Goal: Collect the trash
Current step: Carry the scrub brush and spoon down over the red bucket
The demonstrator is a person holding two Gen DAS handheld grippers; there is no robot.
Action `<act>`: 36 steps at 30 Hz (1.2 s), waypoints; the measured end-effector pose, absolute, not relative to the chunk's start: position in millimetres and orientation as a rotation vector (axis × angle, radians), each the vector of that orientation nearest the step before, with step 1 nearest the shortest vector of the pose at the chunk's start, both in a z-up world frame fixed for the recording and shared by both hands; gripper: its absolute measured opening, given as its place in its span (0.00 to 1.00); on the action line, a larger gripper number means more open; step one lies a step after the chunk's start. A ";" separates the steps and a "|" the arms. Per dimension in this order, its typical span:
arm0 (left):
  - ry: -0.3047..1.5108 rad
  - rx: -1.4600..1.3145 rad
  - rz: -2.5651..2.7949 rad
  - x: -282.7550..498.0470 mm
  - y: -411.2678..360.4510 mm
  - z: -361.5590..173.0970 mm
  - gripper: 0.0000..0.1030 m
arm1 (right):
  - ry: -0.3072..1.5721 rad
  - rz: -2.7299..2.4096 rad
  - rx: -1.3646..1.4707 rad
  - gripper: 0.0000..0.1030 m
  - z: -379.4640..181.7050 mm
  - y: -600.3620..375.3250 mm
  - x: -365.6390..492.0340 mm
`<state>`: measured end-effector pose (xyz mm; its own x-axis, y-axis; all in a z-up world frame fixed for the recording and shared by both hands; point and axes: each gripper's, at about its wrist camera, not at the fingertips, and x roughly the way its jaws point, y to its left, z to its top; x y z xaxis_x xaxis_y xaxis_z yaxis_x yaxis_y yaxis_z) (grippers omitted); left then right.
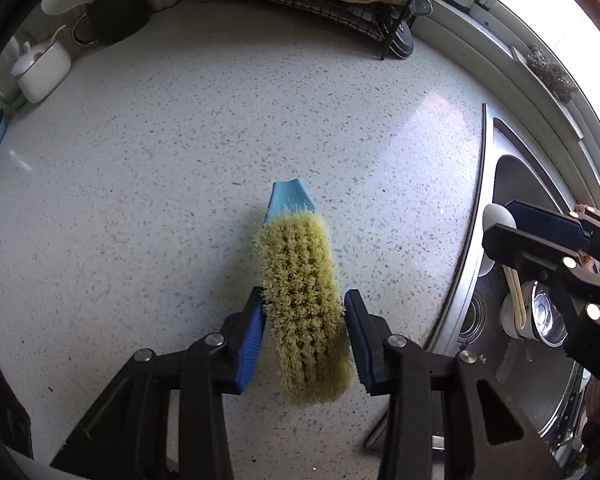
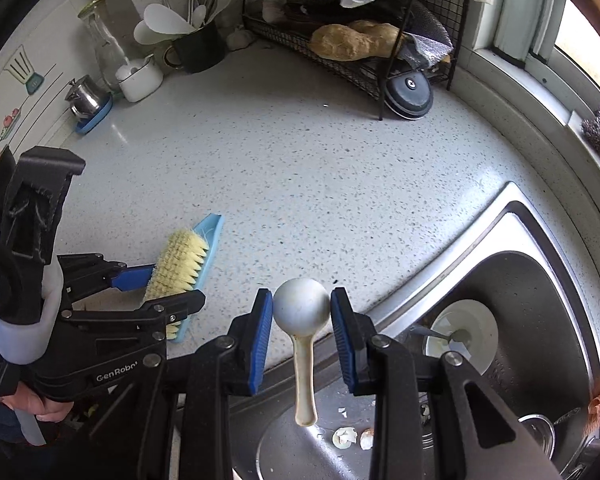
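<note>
**A:** so how far along is the trash pickup? Looks like barely started to me. The speckled countertop (image 2: pixel 300 168) looks clean from here, but the steel sink (image 2: pixel 540 280) is another story.

**B:** yeah, tool-grabbing stage I'd say. Left gripper (image 1: pixel 305 322) has its pads clamped on a scrub brush (image 1: pixel 300 292), blue back, yellow-green bristles, held up off the counter. Right gripper (image 2: pixel 301 322) is pinched on the bowl of a pale spoon (image 2: pixel 300 308), handle hanging down over the sink edge.

**A:** and the actual trash?

**B:** broken eggshell bits (image 2: pixel 346 436) lying on the sink floor, right below the spoon handle. Nothing's touching them yet. There's also a white bowl (image 2: pixel 464 332) sitting deeper in the basin, can't tell what's in it.

**A:** so all the collecting is left.

**B:** pretty much. My guess is brush plus spoon get used as sweeper and scoop, but no bin's in view anywhere.
</note>
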<state>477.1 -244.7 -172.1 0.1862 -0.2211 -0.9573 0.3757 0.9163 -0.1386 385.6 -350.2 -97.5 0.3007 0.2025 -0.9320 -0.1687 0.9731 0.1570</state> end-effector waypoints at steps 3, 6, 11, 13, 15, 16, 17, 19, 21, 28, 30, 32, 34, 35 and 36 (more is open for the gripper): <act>1.297 0.085 -0.403 472.7 -217.0 -156.0 0.36 | 1.229 0.284 0.004 0.27 -89.4 -329.5 385.6; 1.252 0.055 -0.376 467.1 -196.1 -133.4 0.36 | 1.215 0.318 -0.022 0.27 -82.4 -311.9 385.6; 1.193 0.034 -0.324 449.4 -157.9 -120.6 0.36 | 1.188 0.368 -0.069 0.27 -68.6 -279.9 382.4; 1.178 0.022 -0.306 440.6 -139.1 -114.0 0.36 | 1.178 0.390 -0.092 0.27 -66.7 -265.3 380.2; 1.165 0.015 -0.285 432.9 -127.6 -110.5 0.36 | 1.165 0.417 -0.111 0.27 -62.7 -250.4 374.2; 1.160 0.009 -0.274 428.2 -121.3 -111.4 0.36 | 1.158 0.428 -0.121 0.27 -61.2 -245.0 370.3; 1.156 -0.002 -0.265 422.6 -111.4 -110.0 0.36 | 1.154 0.438 -0.129 0.27 -59.5 -238.0 367.0; 1.151 -0.028 -0.250 410.8 -95.2 -108.1 0.36 | 1.143 0.458 -0.146 0.27 -56.7 -226.3 358.9; 1.145 -0.041 -0.237 396.4 -79.5 -104.9 0.36 | 1.136 0.476 -0.161 0.27 -53.3 -214.0 347.5; 1.135 -0.062 -0.183 339.1 -33.6 -101.5 0.36 | 1.128 0.532 -0.187 0.27 -48.0 -173.7 305.8; 1.147 -0.063 -0.165 318.9 -19.3 -105.3 0.36 | 1.136 0.545 -0.193 0.27 -50.2 -161.0 291.2; 1.160 -0.068 -0.147 299.4 -6.1 -110.7 0.36 | 1.141 0.566 -0.196 0.27 -52.8 -148.4 274.9; 1.173 -0.079 -0.131 280.4 5.8 -116.6 0.36 | 1.150 0.583 -0.205 0.27 -56.3 -137.8 259.3; 1.181 -0.084 -0.125 271.5 11.0 -119.8 0.36 | 1.157 0.589 -0.209 0.27 -59.6 -133.0 251.1; 1.188 -0.088 -0.117 262.1 15.9 -123.5 0.36 | 1.166 0.592 -0.212 0.27 -62.7 -128.2 243.9</act>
<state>262.1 15.9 -123.5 0.3682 -0.1372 -0.9195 0.0446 0.9905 -0.1300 243.9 -128.2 -62.7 0.2631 0.3273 -0.9076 -0.5402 0.8294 0.1424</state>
